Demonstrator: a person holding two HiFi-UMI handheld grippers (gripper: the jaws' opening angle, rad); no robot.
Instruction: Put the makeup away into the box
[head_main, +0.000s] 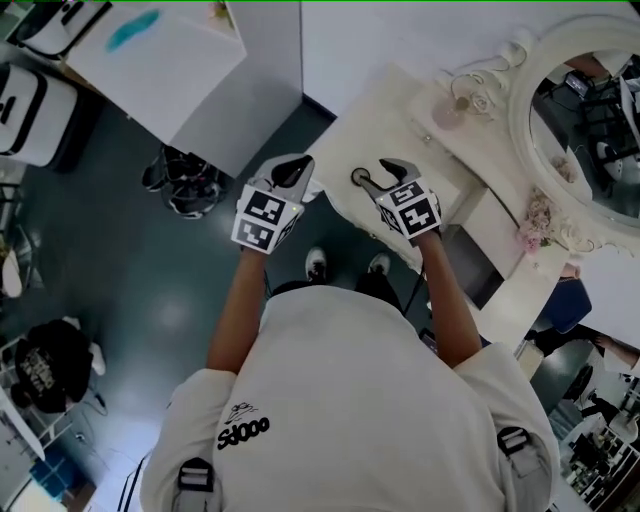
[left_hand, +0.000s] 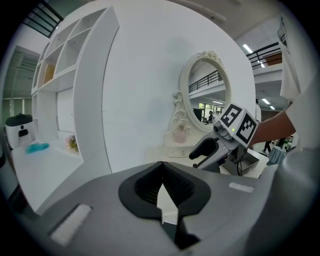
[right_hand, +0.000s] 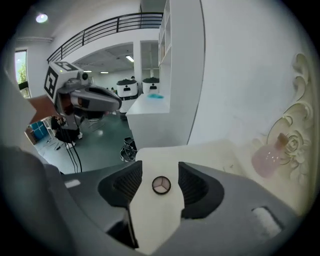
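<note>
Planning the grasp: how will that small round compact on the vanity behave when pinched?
The compact lies flat on the tabletop, so it likely won't roll. Being small, it is probably light; its smooth round rim might slip.

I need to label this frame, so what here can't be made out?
Box: no view shows it plainly; in the left gripper view the right gripper covers what lies behind it.
Compact: too small in the right gripper view to tell its contents.
Pink bottle: blurred near that view's edge.
Table: its front, in the head view, lies under the person's right arm.
</note>
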